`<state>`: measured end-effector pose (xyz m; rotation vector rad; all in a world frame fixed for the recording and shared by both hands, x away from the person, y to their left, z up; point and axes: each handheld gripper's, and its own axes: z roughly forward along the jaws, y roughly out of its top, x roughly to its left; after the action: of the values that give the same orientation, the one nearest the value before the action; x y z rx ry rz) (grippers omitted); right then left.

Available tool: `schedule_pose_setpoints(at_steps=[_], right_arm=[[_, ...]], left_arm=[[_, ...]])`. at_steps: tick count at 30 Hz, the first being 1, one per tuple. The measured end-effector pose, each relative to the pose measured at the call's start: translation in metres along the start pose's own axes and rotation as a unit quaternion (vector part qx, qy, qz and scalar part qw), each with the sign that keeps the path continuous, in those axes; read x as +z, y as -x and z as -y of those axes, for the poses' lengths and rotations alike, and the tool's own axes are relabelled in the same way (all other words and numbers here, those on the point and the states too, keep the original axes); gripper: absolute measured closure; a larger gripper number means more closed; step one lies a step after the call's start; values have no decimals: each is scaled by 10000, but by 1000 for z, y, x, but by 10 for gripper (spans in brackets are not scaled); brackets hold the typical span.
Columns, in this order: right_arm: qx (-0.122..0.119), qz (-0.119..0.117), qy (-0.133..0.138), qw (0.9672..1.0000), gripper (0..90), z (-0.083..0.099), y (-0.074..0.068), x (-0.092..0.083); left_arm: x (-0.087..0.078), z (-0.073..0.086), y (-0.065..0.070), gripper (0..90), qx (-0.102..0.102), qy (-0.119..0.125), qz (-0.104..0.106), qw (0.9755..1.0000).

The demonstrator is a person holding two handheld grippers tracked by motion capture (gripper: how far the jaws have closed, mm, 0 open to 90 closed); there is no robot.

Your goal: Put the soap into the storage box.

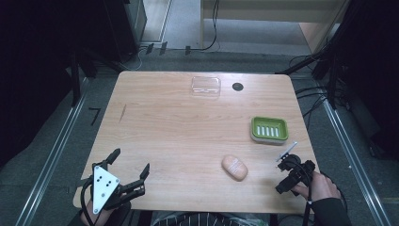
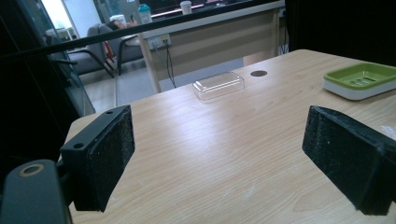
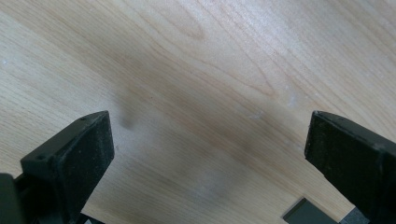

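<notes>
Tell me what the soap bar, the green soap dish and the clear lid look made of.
Soap bar: seems solid soap, peach, matte, rounded, with faint embossing.
Green soap dish: looks like moulded plastic, a smooth lime slotted tray on a white base.
Clear lid: likely thin rigid plastic, see-through and glossy; glass can't be ruled out.

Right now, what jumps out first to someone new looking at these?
The green soap dish at the table's right edge draws the eye first, with the peach soap bar lying apart from it, nearer the person. A clear plastic lid sits at the far edge. Both the left gripper and the right gripper hover open at the near corners, holding nothing.
</notes>
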<state>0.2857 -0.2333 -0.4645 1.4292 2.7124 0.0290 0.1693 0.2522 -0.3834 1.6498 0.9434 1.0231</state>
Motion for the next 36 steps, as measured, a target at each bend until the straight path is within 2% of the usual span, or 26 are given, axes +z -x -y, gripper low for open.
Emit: schedule_pose_setpoints(at_steps=[5, 9, 12, 17, 20, 27, 31, 34, 36], right_arm=[[-94, 49, 28, 9999, 15, -1, -3, -3], [-170, 44, 84, 9998, 12, -3, -6, -5], [-249, 66, 138, 9996, 11, -6, -9, -5], [-379, 50, 107, 9992, 11, -10, -13, -4], [-436, 71, 102, 9990, 11, -13, -15, -6], [-808, 204, 254, 9962, 11, -28, -28, -12], [-934, 237, 280, 9949, 11, -37, -36, -14], [-992, 333, 236, 9942, 11, -43, -42, -15], [-1032, 301, 255, 9939, 11, -46, -44, -15]], left_arm=[[-1, 0, -1, 96, -46, 13, -30, 10000], [0, 0, 0, 96, 31, -26, 3, 10000], [-1, 0, -2, 96, -52, 10, -27, 10000], [-1, 0, 0, 96, 27, -29, -16, 10000], [-3, 0, 0, 96, 5, -42, -52, 10000], [-10, 3, -3, 96, -83, -93, -202, 9997], [-13, 4, -8, 96, -199, -106, -262, 9994], [-14, 5, -7, 96, -170, -104, -254, 9995], [-14, 5, -7, 96, -167, -109, -258, 9995]])
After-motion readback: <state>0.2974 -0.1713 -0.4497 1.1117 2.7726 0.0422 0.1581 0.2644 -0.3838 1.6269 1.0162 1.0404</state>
